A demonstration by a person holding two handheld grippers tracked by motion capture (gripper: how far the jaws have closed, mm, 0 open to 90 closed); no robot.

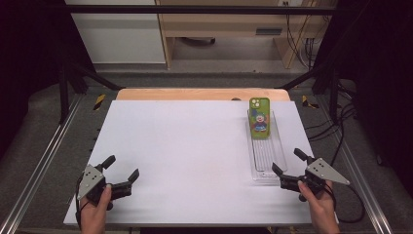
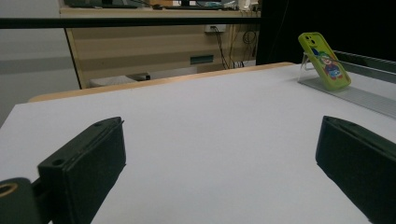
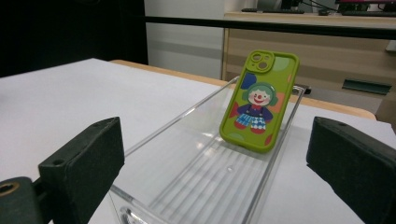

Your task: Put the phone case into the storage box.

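A green phone (image 1: 259,118) with a clown picture on its case leans at the far end of a long clear plastic tray (image 1: 267,161) on the right half of the white table. The right gripper view looks down that tray (image 3: 196,182) to the phone (image 3: 258,100). My right gripper (image 1: 289,163) is open at the tray's near end, nothing between its fingers. My left gripper (image 1: 122,166) is open over the near left of the table, also with nothing in it. Its own view has the phone (image 2: 324,60) far off at the upper right.
A white sheet (image 1: 195,156) covers the table, with a wooden edge (image 1: 202,94) at the far side. Metal rails (image 1: 44,156) run along both sides. Cables (image 1: 341,122) lie on the floor to the right. Desks and cabinets stand beyond.
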